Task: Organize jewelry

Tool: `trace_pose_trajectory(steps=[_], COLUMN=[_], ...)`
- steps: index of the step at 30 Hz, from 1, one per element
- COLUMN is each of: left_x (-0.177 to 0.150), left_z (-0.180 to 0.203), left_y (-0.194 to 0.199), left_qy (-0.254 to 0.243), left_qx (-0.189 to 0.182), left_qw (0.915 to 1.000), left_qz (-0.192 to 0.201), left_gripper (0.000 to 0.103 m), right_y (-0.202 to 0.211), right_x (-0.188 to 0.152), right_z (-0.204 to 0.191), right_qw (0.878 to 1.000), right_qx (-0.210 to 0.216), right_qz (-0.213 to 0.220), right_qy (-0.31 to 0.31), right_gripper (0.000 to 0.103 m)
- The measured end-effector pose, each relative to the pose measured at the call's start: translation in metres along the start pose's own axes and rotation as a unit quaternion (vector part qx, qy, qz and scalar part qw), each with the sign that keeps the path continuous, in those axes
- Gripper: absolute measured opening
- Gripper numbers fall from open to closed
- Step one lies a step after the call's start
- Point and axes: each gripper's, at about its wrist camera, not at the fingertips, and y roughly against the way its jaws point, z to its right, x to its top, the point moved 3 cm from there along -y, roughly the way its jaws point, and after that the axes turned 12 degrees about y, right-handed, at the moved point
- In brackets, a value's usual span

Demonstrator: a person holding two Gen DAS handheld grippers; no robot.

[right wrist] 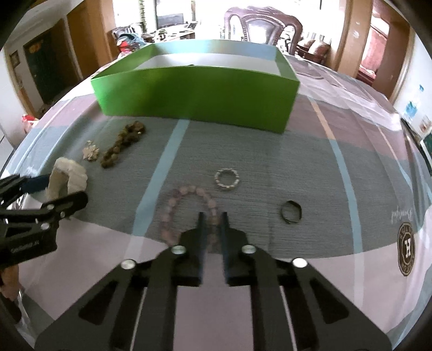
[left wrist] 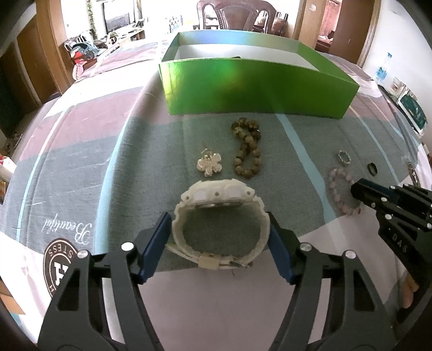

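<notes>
My left gripper (left wrist: 220, 225) is closed on the strap of a white watch (left wrist: 216, 194), one blue finger on each side. It also shows in the right wrist view (right wrist: 67, 175). My right gripper (right wrist: 213, 218) is nearly shut around the near side of a pink bead bracelet (right wrist: 172, 205), also seen in the left wrist view (left wrist: 334, 186). A brown bead bracelet (left wrist: 247, 147), a silver flower brooch (left wrist: 209, 163), a silver ring (right wrist: 226, 178) and a black ring (right wrist: 291, 212) lie on the cloth. A green box (left wrist: 251, 86) stands open behind them.
The table carries a striped grey, pink and white cloth (left wrist: 108, 151) with round logos. A dark wooden chair (right wrist: 263, 24) stands behind the box. Clutter lies at the far left edge (left wrist: 81, 51), and packages at the right edge (left wrist: 413, 108).
</notes>
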Motion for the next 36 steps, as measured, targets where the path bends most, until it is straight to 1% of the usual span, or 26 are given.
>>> trace_pose_trajectory(steps=[4, 6, 15, 23, 28, 32, 36], left_x=[0.003, 0.006, 0.014, 0.016, 0.018, 0.024, 0.039], left_z=[-0.001, -0.001, 0.0, 0.0, 0.0, 0.002, 0.006], left_y=[0.005, 0.009, 0.022, 0.026, 0.028, 0.034, 0.045], left_qy=[0.001, 0.001, 0.001, 0.002, 0.002, -0.003, -0.008], left_qx=[0.004, 0.004, 0.0, -0.004, -0.003, -0.004, -0.01], left_qw=[0.9999, 0.9999, 0.9994, 0.9992, 0.9991, 0.9986, 0.9974], left_qz=[0.01, 0.016, 0.036, 0.04, 0.043, 0.053, 0.07], left_gripper=[0.067, 0.067, 0.067, 0.065, 0.065, 0.065, 0.065], right_y=[0.001, 0.006, 0.037, 0.029, 0.031, 0.036, 0.049], right_x=[0.001, 0.002, 0.017, 0.016, 0.017, 0.021, 0.032], right_z=[0.002, 0.005, 0.017, 0.019, 0.018, 0.021, 0.027], right_qw=[1.0, 1.0, 0.999, 0.999, 0.999, 0.999, 0.998], right_qx=[0.015, 0.016, -0.003, -0.002, 0.002, 0.003, -0.003], right_qz=[-0.001, 0.005, 0.047, 0.037, 0.04, 0.046, 0.064], right_qy=[-0.007, -0.012, -0.019, -0.025, -0.025, -0.023, -0.017], right_gripper=[0.008, 0.008, 0.008, 0.008, 0.008, 0.008, 0.008])
